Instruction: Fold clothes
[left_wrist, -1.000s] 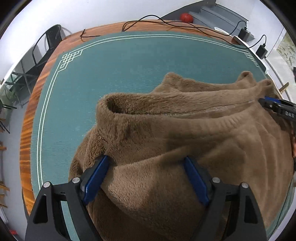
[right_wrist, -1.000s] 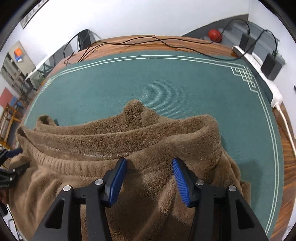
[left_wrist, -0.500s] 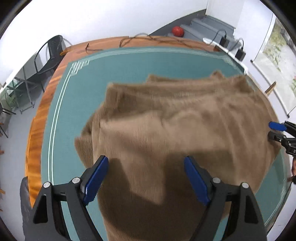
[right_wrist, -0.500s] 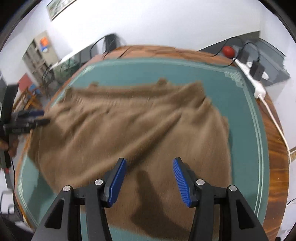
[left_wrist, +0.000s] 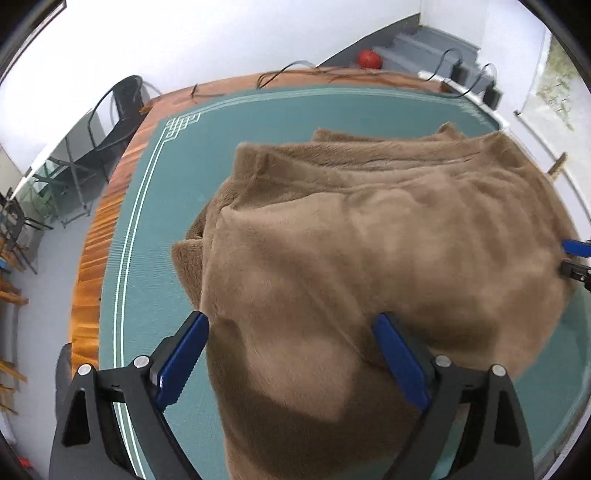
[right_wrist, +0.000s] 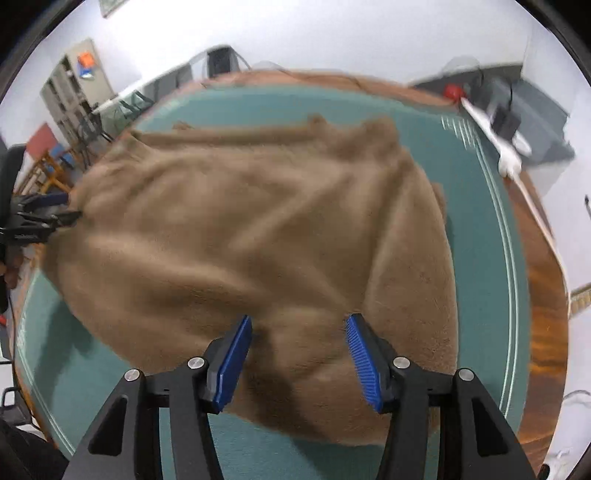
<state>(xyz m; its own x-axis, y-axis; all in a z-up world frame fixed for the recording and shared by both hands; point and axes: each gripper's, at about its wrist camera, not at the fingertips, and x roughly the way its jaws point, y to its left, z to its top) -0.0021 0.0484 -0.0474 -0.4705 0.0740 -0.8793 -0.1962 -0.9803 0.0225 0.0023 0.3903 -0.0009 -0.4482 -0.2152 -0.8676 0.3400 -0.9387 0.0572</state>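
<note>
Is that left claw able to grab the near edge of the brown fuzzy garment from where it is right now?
Probably yes. The left claw stands open over the brown garment, with fabric showing between its blue pads and nothing on top. The garment lies flat on the green mat, so pinching it may be fiddly.

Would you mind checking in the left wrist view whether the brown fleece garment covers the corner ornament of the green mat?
No, the corner ornament lies bare on the green mat, well clear of the brown fleece garment.
</note>
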